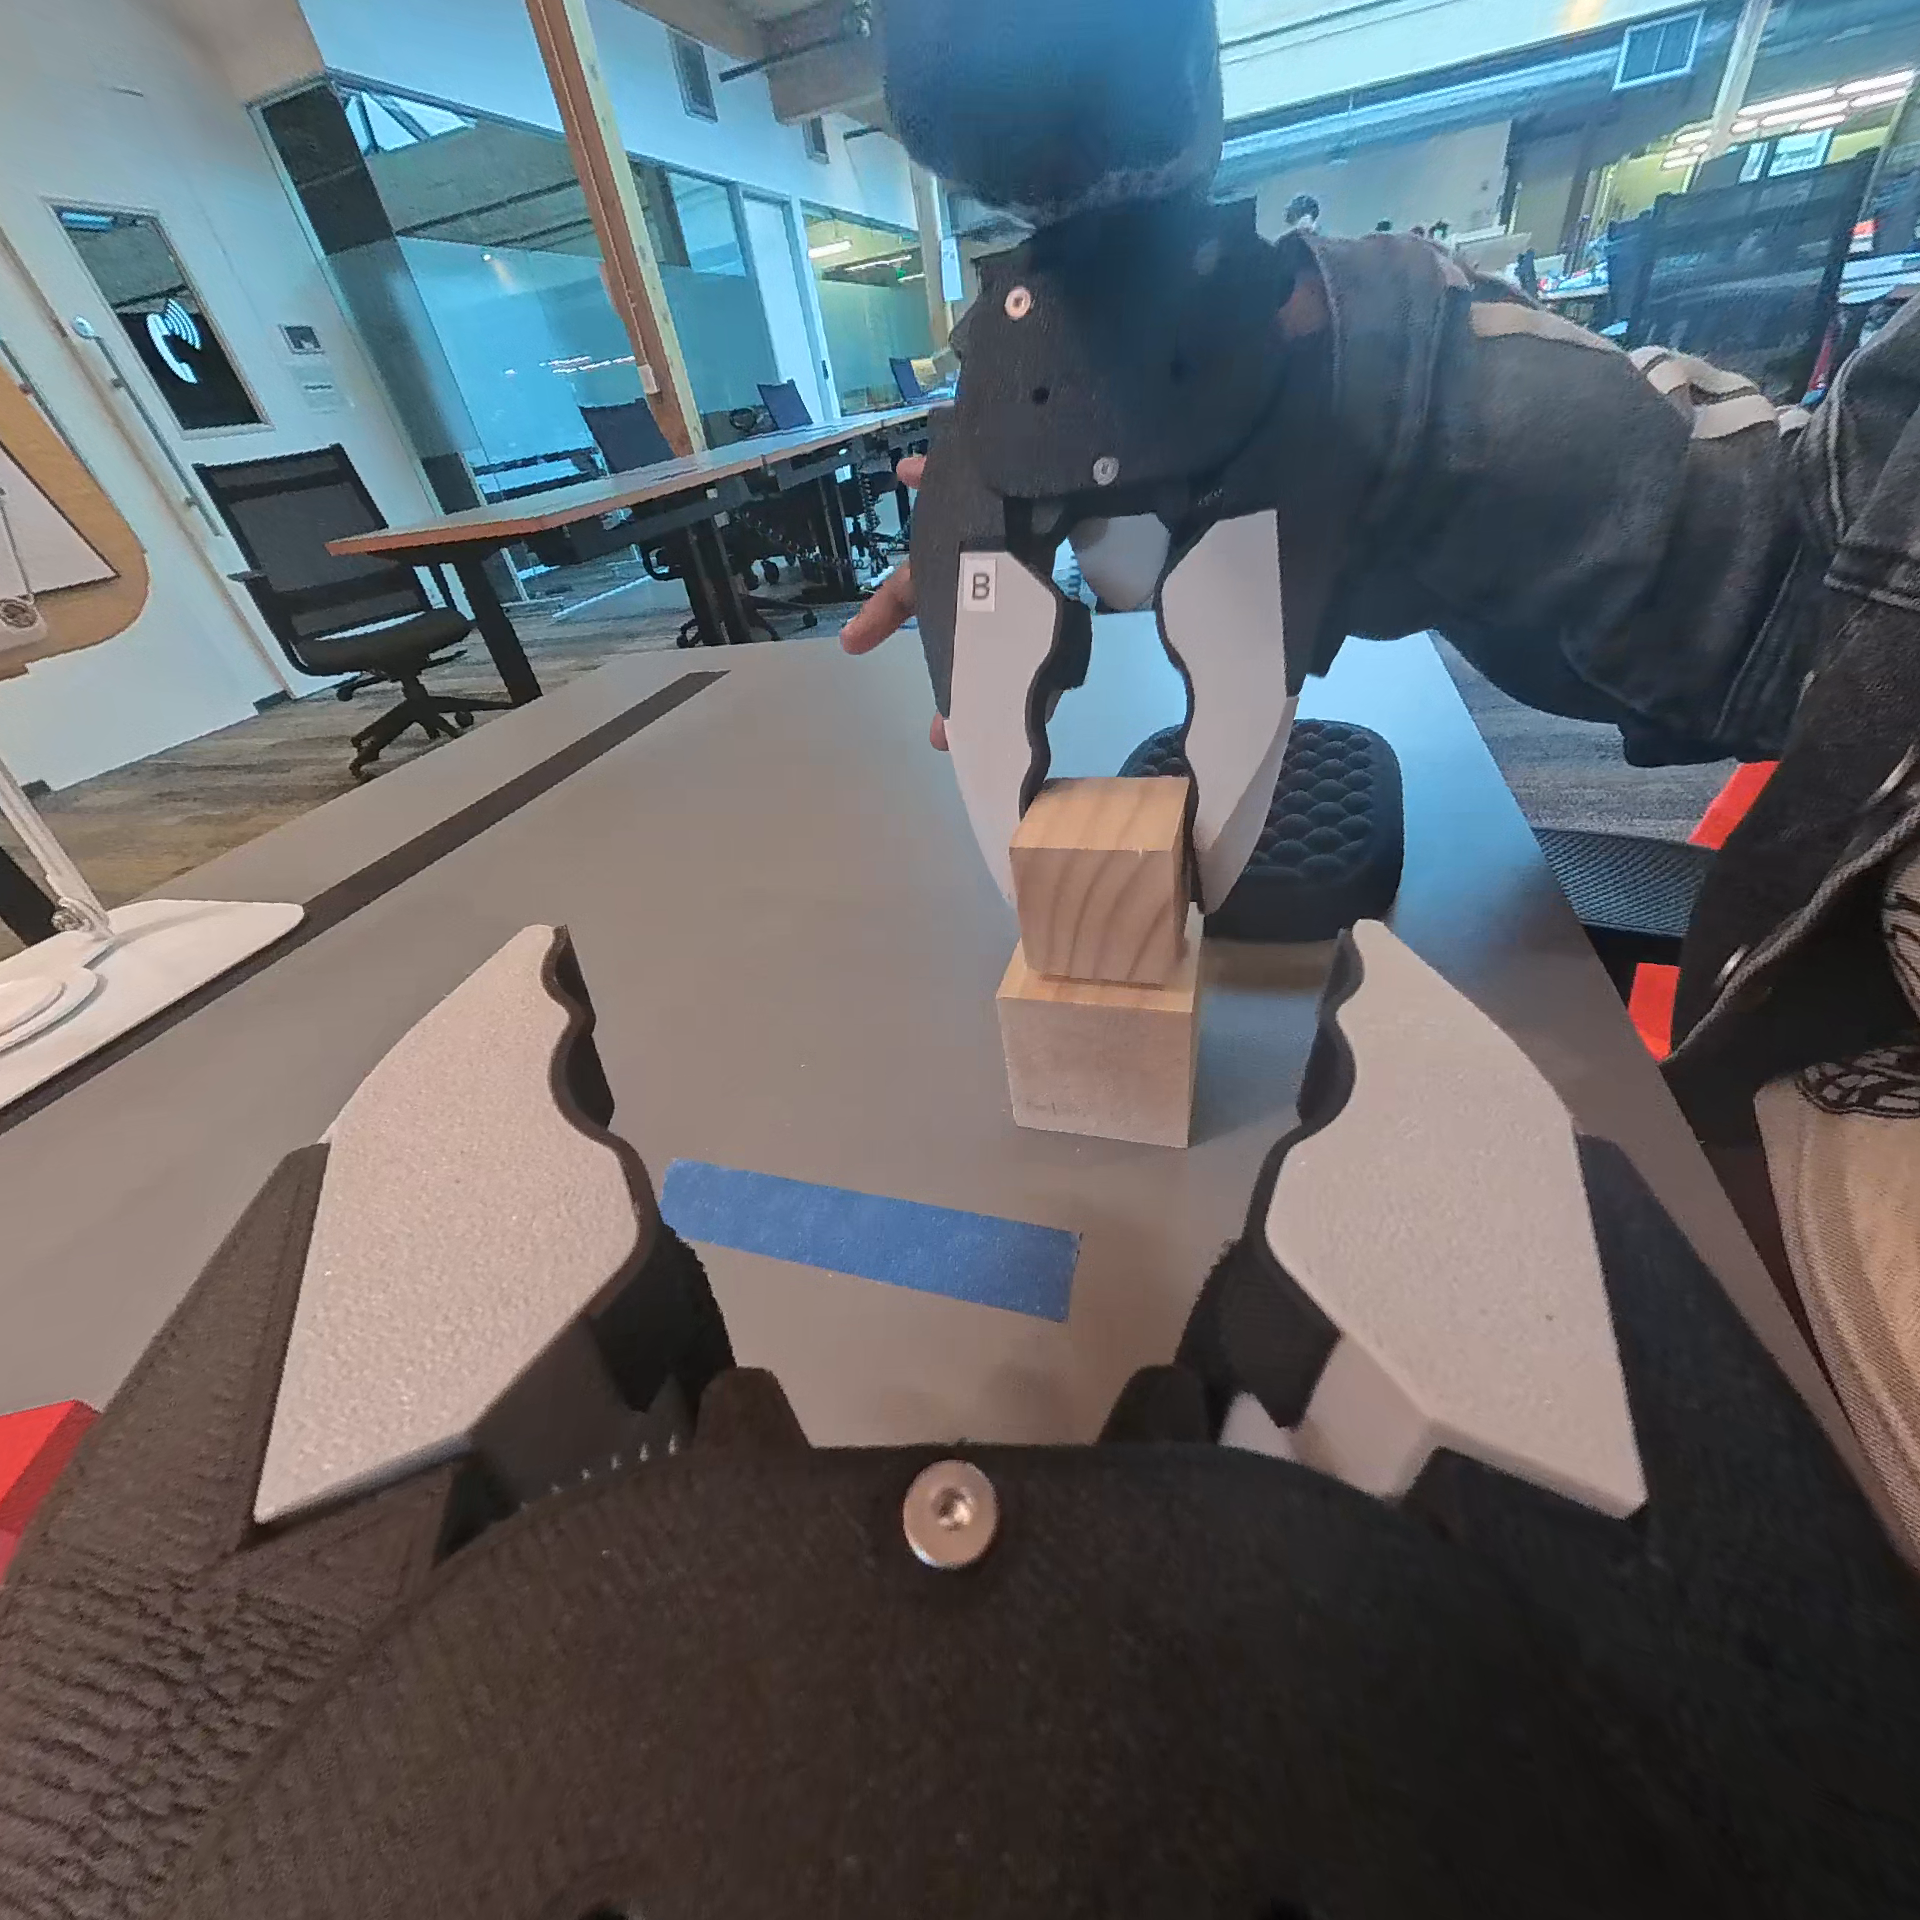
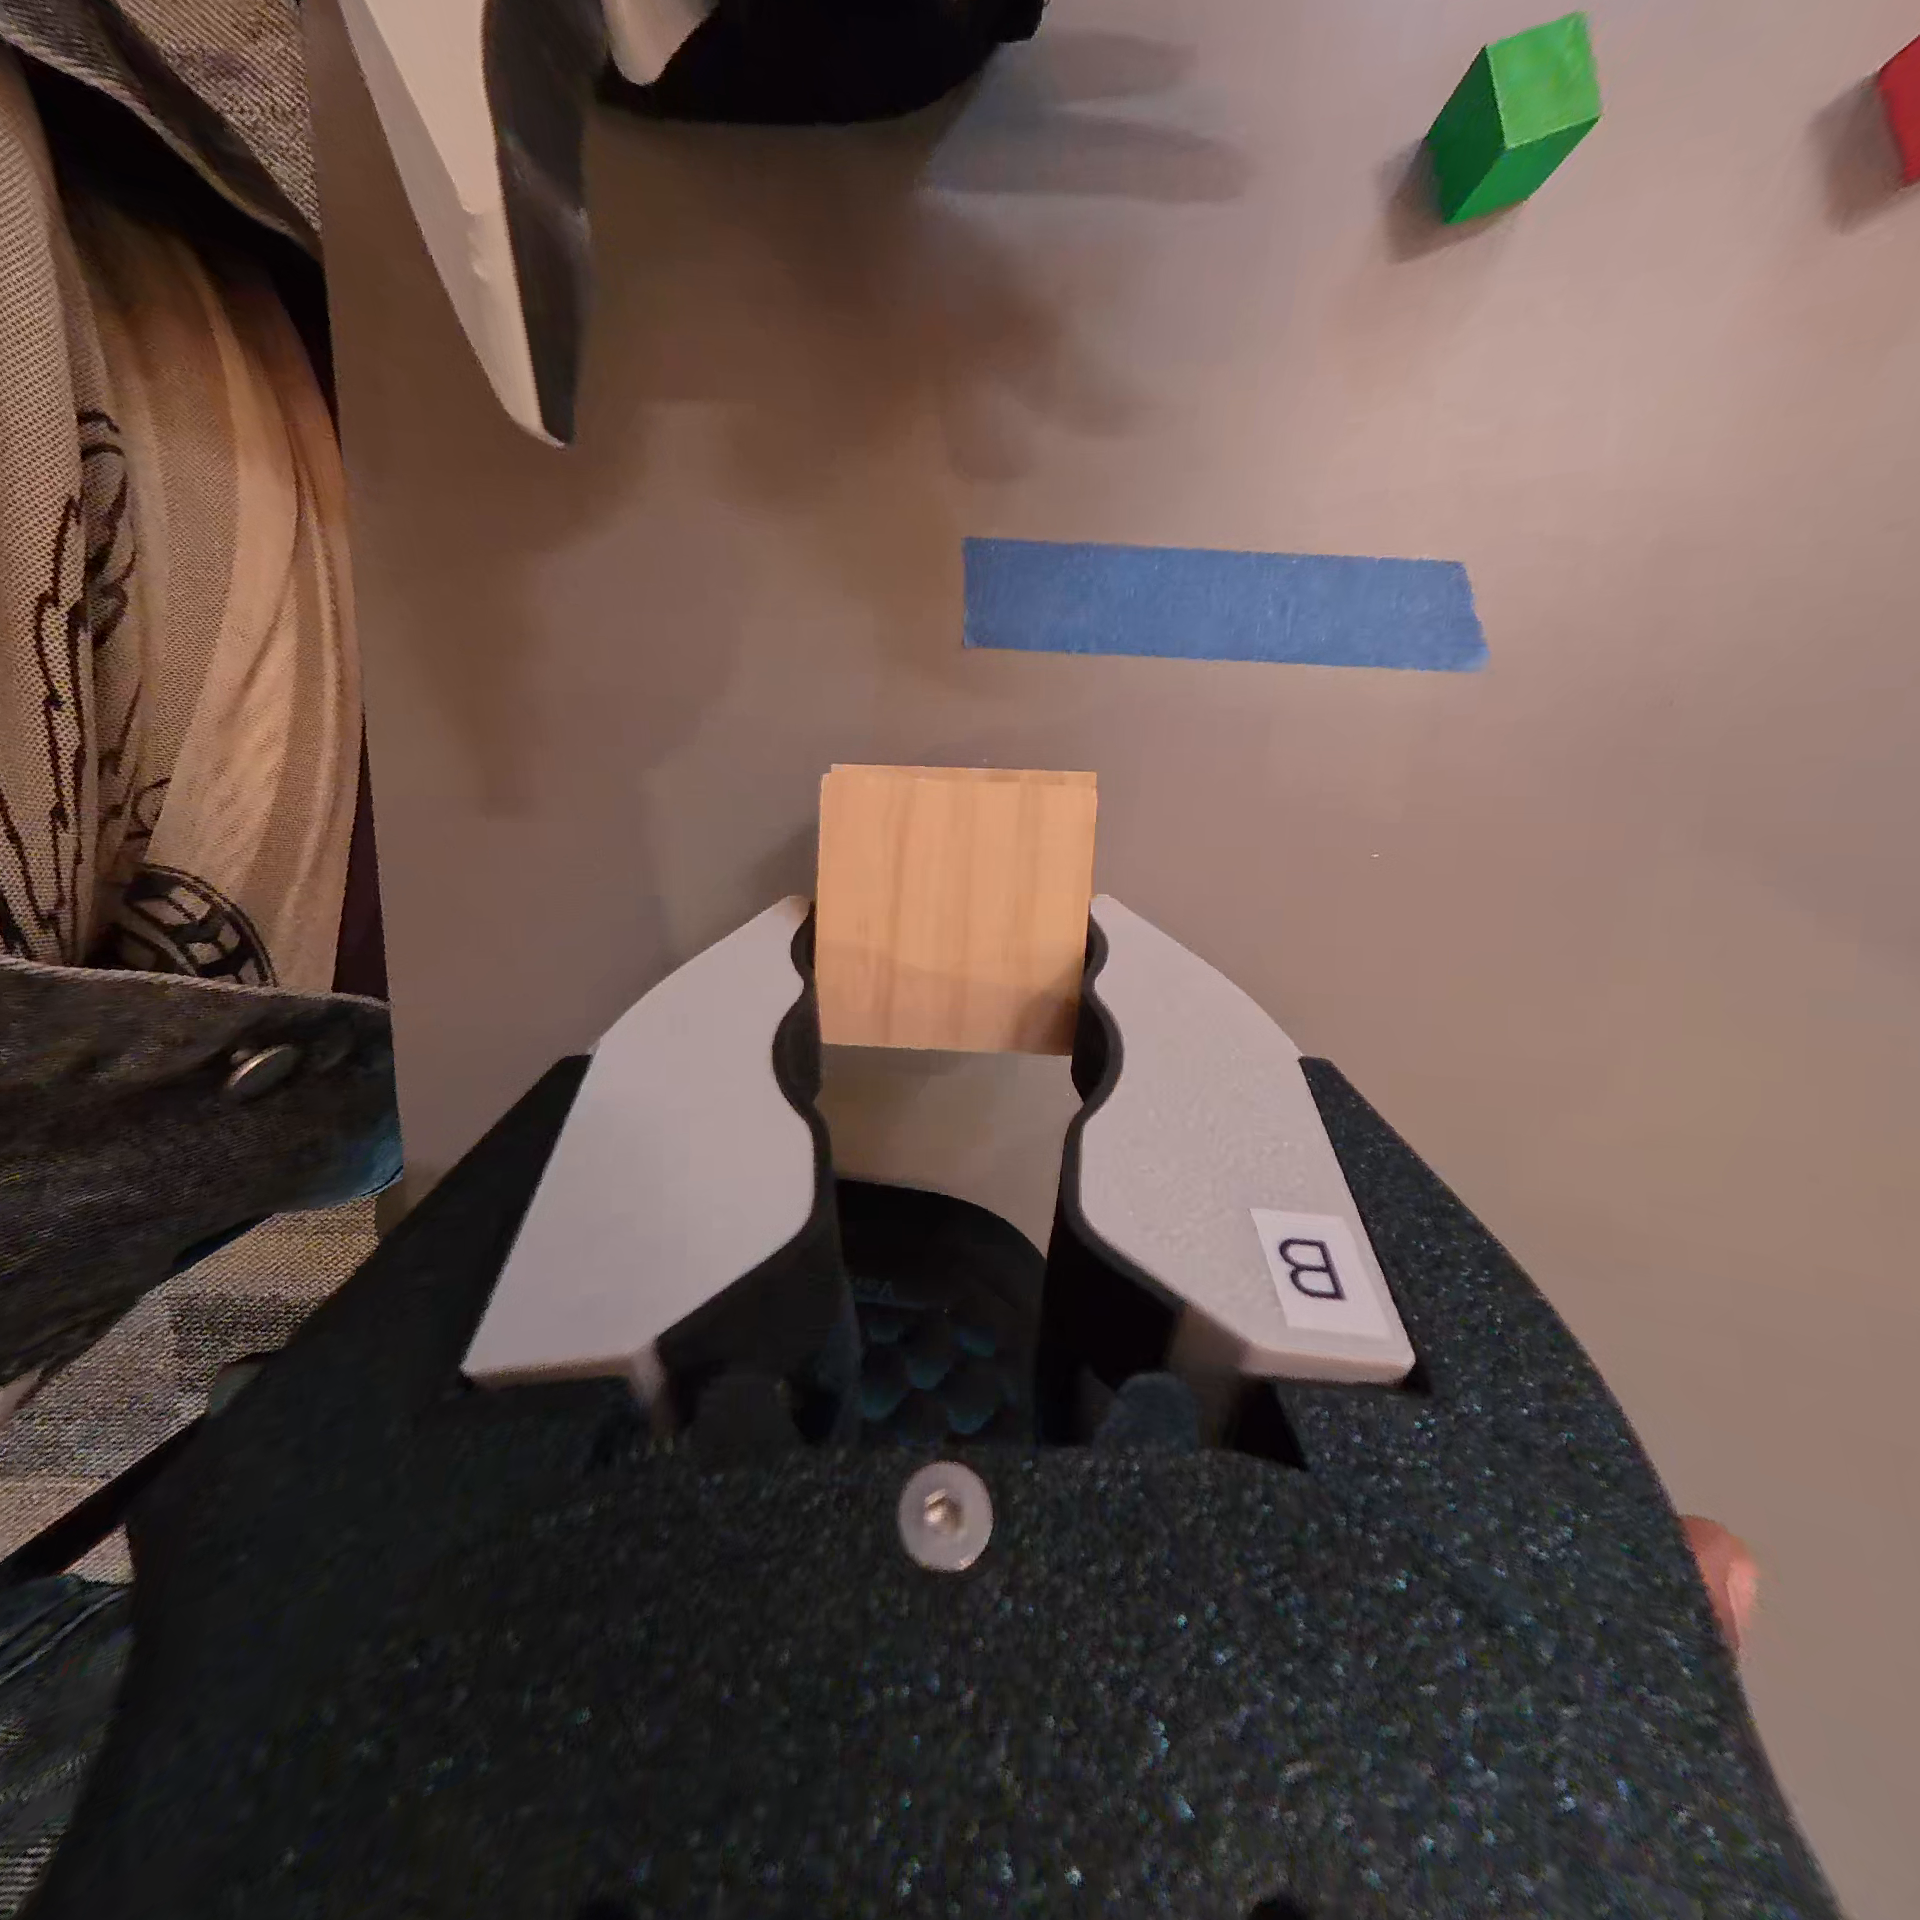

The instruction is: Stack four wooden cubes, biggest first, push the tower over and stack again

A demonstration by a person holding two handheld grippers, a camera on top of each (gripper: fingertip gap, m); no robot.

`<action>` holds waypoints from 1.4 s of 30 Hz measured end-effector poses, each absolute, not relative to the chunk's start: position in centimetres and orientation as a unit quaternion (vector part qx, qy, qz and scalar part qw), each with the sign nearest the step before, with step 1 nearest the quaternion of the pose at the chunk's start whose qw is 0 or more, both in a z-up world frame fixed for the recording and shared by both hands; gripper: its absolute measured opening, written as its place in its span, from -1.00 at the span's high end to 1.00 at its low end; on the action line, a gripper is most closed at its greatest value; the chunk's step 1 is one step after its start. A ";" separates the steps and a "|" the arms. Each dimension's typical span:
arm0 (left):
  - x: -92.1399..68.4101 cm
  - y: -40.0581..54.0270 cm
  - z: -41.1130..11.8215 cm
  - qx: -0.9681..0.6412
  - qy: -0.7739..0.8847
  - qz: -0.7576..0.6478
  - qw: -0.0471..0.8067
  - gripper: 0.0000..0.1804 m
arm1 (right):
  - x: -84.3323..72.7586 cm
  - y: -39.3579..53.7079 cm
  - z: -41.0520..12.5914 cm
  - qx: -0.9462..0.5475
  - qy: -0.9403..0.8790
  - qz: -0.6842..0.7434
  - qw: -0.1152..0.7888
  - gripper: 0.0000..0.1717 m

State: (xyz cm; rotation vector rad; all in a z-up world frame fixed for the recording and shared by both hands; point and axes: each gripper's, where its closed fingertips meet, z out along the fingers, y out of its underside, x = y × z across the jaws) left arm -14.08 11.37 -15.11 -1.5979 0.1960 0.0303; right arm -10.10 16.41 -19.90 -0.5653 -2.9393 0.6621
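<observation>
A larger wooden cube (image 1: pixel 1101 1070) stands on the grey table (image 1: pixel 727 935). A smaller wooden cube (image 1: pixel 1101 894) sits on top of it, a little off to the left. My right gripper (image 1: pixel 1110 883) comes down from above and is shut on this smaller cube. In the right wrist view both pads of the right gripper (image 2: pixel 951 909) press on the sides of the cube (image 2: pixel 956 883). My left gripper (image 1: pixel 956 940) is wide open and empty, just short of the stack and level with it. One of its fingers (image 2: pixel 499 260) shows at the top left of the right wrist view.
A blue tape strip (image 1: pixel 873 1236) (image 2: pixel 1221 603) lies on the table near the stack. A green block (image 2: pixel 1512 120) and a red block (image 2: pixel 1901 114) lie farther off. A black textured pad (image 1: pixel 1320 821) sits behind the stack. A white lamp base (image 1: pixel 125 956) stands at the left.
</observation>
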 end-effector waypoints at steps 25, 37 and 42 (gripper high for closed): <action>-14.1 11.3 -15.1 -0.716 0.087 0.012 0.693 -0.44 | -10.8 15.9 -18.2 -0.179 -0.938 0.288 0.067 0.11; -14.1 11.1 -14.8 -0.712 0.085 0.010 0.697 -0.44 | -14.1 18.5 -15.4 -0.234 -0.727 0.605 0.226 -0.71; -19.4 8.8 -13.4 -0.775 0.026 0.092 0.624 -0.08 | -14.6 21.0 -13.3 -0.260 -0.646 0.668 0.261 -0.67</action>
